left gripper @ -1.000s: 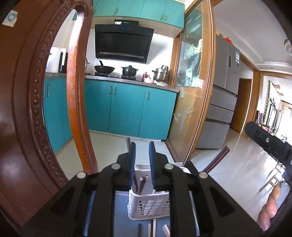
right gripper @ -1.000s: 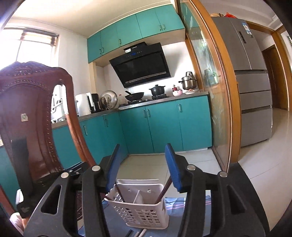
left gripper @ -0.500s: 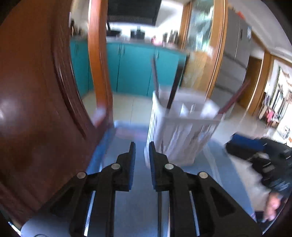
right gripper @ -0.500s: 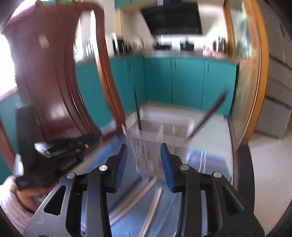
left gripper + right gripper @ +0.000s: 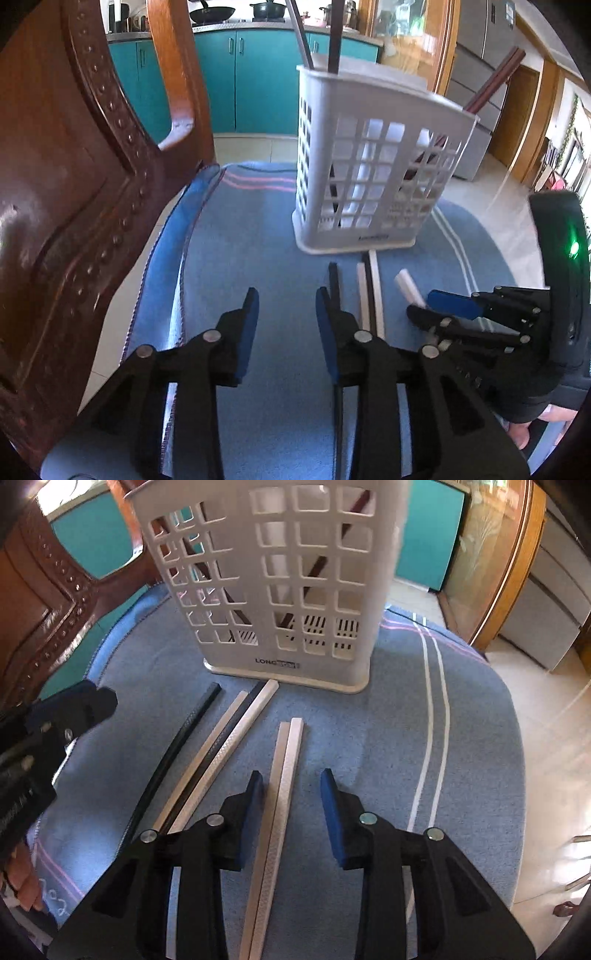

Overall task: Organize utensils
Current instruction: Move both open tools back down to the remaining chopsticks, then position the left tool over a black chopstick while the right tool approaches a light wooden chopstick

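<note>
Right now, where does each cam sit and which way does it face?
Left wrist: on the left gripper, angled down at the blue cloth and white basket; jaws opening, nothing between; right gripper shows.
Right wrist: on the right gripper, aimed steeply down; jaws closing around the silver chopstick pair; left gripper shows.
Shared: basket, cloth, chopsticks.

Hidden and cut-off parts around the utensil basket

The white basket (image 5: 280, 590) loses its rim to the top edge of the right wrist view; the dark chopsticks (image 5: 317, 565) inside show only through the lattice holes; the silver chopstick pair (image 5: 280, 794) runs under the right gripper (image 5: 291, 805) and off the bottom edge; the left gripper (image 5: 286, 325) hides the black chopstick's (image 5: 333, 280) near end; the basket's label (image 5: 373, 237) is too small to read.
</note>
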Demonstrator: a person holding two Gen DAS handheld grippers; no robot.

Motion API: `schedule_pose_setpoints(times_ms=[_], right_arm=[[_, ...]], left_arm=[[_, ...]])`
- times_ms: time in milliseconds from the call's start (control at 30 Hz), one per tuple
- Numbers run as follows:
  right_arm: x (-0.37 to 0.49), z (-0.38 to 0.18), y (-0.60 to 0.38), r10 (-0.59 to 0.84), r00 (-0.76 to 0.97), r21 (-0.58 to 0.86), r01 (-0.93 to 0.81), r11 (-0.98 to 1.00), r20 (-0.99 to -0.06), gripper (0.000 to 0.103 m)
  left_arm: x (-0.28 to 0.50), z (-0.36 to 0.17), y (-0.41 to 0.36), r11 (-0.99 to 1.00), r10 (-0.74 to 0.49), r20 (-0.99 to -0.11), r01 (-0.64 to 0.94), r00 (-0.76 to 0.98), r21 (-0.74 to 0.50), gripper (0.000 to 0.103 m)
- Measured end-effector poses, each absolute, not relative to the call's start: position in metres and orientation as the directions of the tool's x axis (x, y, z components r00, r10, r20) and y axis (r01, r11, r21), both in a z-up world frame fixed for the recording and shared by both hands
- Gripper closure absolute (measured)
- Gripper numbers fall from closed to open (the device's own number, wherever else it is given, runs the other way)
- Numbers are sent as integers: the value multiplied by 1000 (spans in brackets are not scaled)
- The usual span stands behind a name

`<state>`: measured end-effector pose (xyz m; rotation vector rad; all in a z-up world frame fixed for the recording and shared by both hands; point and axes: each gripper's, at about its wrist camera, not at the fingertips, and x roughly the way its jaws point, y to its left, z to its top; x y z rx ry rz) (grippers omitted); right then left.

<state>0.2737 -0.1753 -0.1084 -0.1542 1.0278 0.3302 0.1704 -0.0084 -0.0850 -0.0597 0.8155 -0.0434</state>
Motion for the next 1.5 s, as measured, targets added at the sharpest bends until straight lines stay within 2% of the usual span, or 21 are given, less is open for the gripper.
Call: schedule_pose_setpoints(times_ms=[33, 267, 467, 733, 1167, 1367, 1500], right_arm=[[273, -110, -173, 207, 471, 43, -337, 941, -858, 88], [274, -99, -186, 318, 444, 200, -292, 935, -838, 90], [266, -67, -206, 482, 467, 354, -338, 872, -741, 90], [266, -74, -222, 355, 494, 245, -274, 930, -793, 89], [260, -101, -205, 194, 490, 66, -266, 962, -850, 89], [258, -106, -203, 167, 494, 33, -269, 963, -853, 87], [257, -107, -203, 164, 496, 31, -264, 964, -853, 81]], left_arm=[[171, -86, -8, 998, -62, -730, 18, 680, -68, 69], [169, -85, -4, 997, -66, -739, 20, 671, -72, 65], [169, -87, -3, 998, -59, -738, 12, 672, -69, 63], [173, -90, -4, 998, -50, -746, 1, 664, -65, 59], [175, -101, -22, 997, -81, -772, 51, 630, -63, 55], [176, -110, -34, 996, -82, -785, 74, 613, -46, 55], [176, -115, -39, 996, -75, -794, 82, 604, -31, 55]])
